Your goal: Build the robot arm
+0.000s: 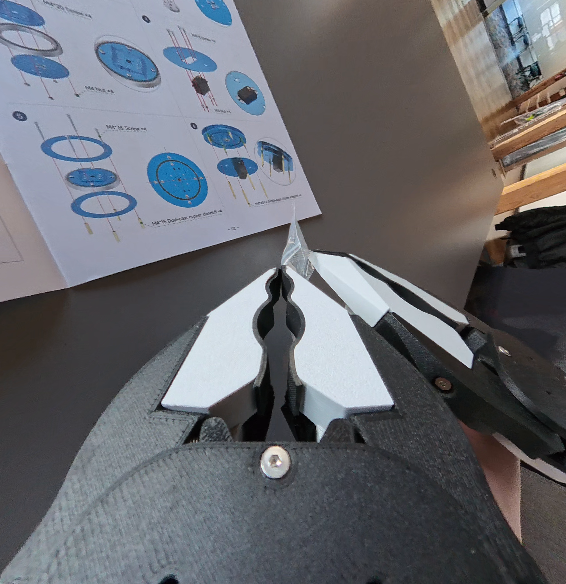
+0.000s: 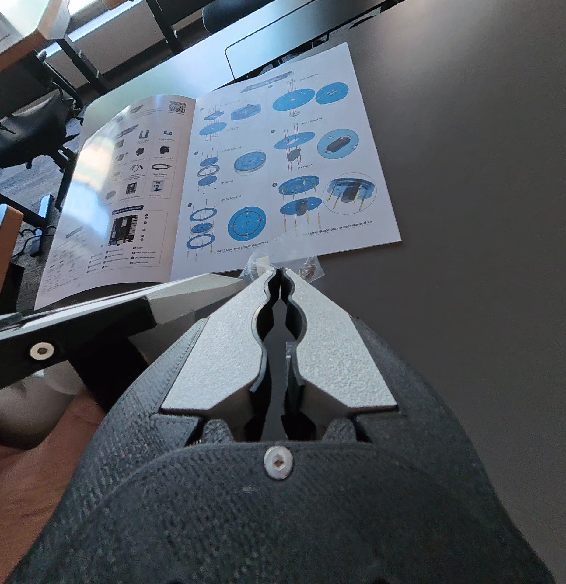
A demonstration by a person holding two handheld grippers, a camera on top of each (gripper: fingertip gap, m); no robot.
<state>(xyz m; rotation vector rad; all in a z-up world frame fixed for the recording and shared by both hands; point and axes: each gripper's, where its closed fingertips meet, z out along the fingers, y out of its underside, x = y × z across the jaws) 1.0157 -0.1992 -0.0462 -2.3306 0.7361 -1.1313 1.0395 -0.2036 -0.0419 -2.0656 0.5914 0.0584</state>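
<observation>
Two tongs met over one small clear plastic bag [image 2: 283,264] of tiny hardware. The left tongs [image 1: 281,274] were closed on one edge of it, and the right tongs [image 2: 280,274] were closed on the other, the bag raised just above the dark surface [image 2: 465,284]. Just beyond lay one open instruction booklet [image 2: 231,177], its two pages flat. Farther off stood black chairs [image 2: 25,132] and wooden shelving [image 1: 534,132].

I see the booklet [image 2: 243,177] lying open on the table [image 2: 465,221], the plastic bag [image 2: 285,264] just before its near edge, chairs [image 2: 28,132] behind at left.
</observation>
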